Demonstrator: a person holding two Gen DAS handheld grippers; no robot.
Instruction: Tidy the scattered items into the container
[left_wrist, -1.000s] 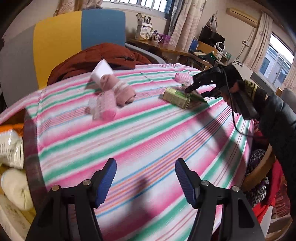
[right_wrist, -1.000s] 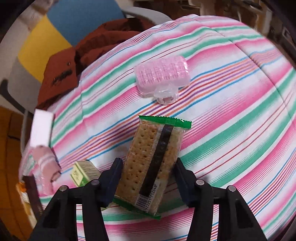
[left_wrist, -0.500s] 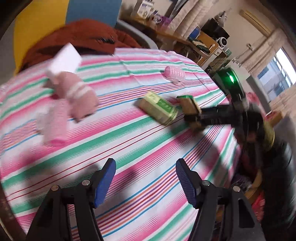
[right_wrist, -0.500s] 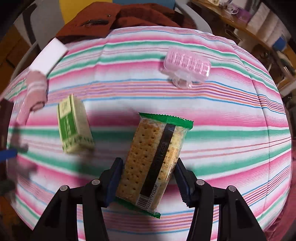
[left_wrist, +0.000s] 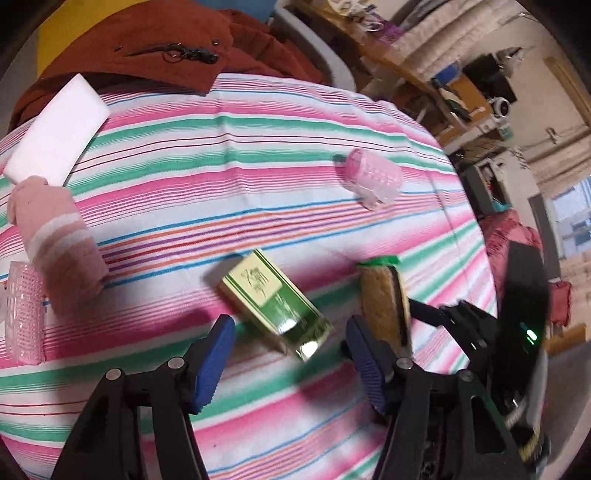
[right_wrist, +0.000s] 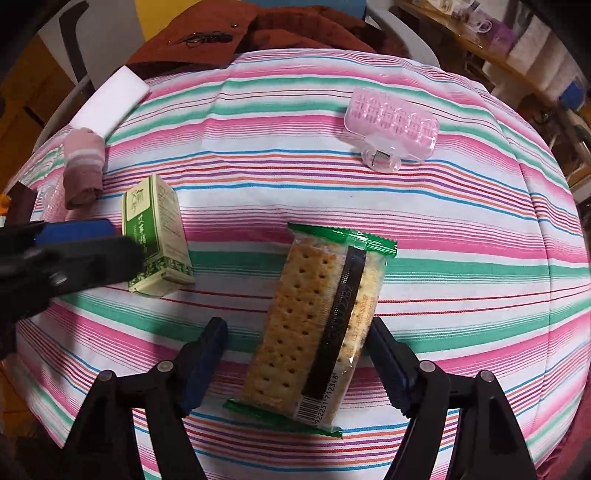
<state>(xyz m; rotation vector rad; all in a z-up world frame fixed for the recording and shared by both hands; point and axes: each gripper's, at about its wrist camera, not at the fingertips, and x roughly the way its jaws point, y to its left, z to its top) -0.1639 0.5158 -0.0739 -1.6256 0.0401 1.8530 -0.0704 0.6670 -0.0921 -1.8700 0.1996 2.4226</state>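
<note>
Right gripper (right_wrist: 295, 354): jaws have just been opening, now wide; cracker pack (right_wrist: 317, 317) lies loose between them, touching the right pad.
Left gripper (left_wrist: 288, 354): wide, nothing held, near the green box (left_wrist: 275, 306).
Risk: the two grippers stand close and may collide, knocking the box aside.
Container: not visible.

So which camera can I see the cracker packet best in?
The right wrist view. There the cracker packet lies flat, face up, whole, with crackers and barcode clear, between the open right gripper. The left wrist view shows the packet only edge-on and blurry.
</note>
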